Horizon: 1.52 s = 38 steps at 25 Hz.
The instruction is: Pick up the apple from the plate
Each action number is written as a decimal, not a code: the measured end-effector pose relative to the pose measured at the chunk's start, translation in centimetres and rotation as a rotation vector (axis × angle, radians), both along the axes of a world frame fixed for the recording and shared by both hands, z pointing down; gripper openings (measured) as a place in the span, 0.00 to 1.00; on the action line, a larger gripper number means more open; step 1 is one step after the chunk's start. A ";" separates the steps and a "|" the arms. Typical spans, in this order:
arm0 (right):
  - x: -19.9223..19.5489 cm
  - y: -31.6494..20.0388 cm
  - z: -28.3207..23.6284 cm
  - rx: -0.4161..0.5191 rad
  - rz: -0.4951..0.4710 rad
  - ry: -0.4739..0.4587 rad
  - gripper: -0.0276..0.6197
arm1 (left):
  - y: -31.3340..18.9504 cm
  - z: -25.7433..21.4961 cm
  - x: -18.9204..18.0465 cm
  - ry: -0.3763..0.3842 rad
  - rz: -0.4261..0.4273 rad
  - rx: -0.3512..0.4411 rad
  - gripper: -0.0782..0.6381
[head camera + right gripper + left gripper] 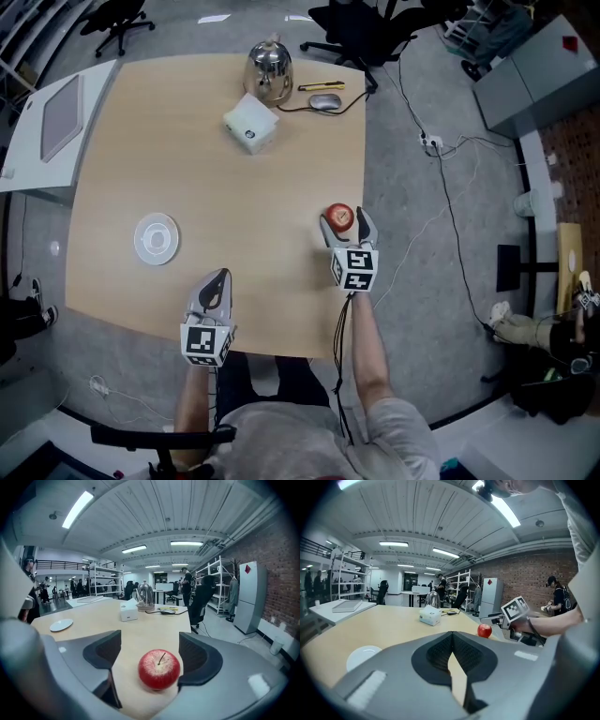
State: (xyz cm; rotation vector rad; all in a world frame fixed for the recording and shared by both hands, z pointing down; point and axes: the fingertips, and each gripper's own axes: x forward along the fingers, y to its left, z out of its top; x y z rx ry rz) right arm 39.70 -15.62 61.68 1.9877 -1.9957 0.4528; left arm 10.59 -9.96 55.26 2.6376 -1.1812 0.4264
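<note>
Near table (187,141) right edge: apple (340,217) sits on tabletop, off plate (156,238) (bare, nr left edge) | R gripper (344,223) jaws spread round apple, no pinch | L gripper (219,277) pressed together, empty | grip + lift not yet done

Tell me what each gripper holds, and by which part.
Nothing. The round red apple lies unclamped between the jaws of the open right gripper; the left gripper is shut, empty.
</note>
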 end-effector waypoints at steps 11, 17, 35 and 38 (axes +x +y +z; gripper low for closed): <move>-3.0 1.0 -3.8 0.050 -0.016 0.012 0.56 | 0.9 -2.4 -2.6 0.010 -0.026 0.034 0.14; -5.1 1.6 -6.1 0.089 -0.033 0.012 0.51 | 1.2 -3.6 -4.2 0.021 -0.043 0.052 0.14; -11.3 4.6 -9.5 0.129 -0.092 -0.059 0.35 | 3.3 -7.0 -8.8 0.051 -0.092 0.096 0.14; -12.4 4.9 -10.4 0.138 -0.109 -0.057 0.33 | 3.5 -7.7 -9.8 0.058 -0.105 0.105 0.14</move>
